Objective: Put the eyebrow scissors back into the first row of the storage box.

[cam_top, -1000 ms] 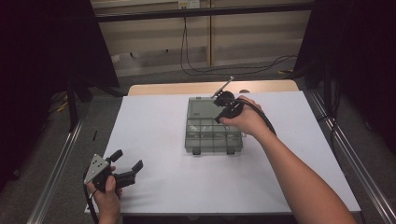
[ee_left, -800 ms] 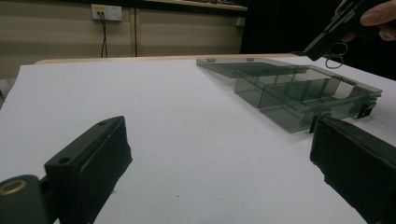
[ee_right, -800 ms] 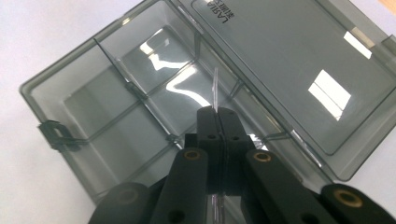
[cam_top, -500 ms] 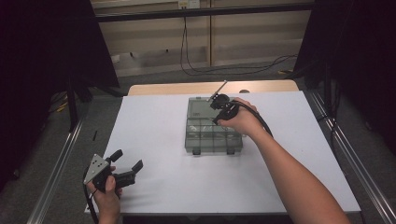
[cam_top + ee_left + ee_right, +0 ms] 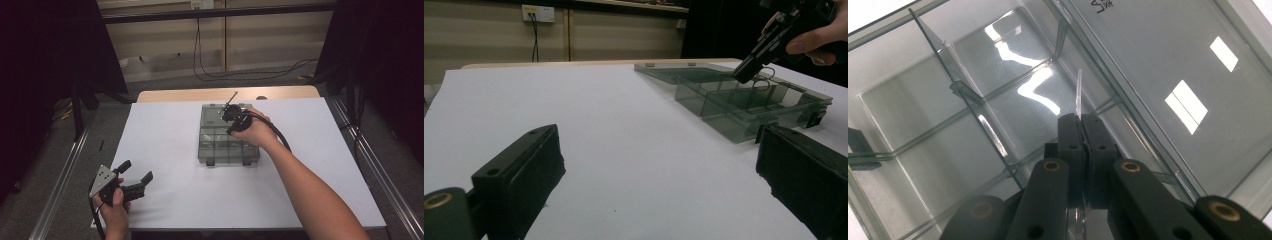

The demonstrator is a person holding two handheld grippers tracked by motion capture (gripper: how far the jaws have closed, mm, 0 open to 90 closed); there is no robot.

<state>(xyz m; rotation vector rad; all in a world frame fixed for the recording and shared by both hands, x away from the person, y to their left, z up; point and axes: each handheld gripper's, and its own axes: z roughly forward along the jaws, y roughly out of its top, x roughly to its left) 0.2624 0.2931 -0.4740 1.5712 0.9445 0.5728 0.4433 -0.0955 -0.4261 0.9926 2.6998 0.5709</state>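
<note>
The clear divider [image 5: 1079,95] stood pinched between the pressed-together right tongs [image 5: 1080,122] at the middle of the right gripper view, its thin edge poised over the compartments of the open box [image 5: 229,134], which sat at the centre of the table [image 5: 165,150] in the high view. The strip looked slightly askew to the slots in the box walls, so, pushed down like that, it would likely have jammed or flexed and sprung out of the grip. Held by so little of its edge, the slick plastic could also have slipped or twisted between the pads. A hard push might have shoved the light box across the table, since nothing steadied it: the left tongs [image 5: 136,171] rested spread and empty, well apart at the lower left of the high view.
</note>
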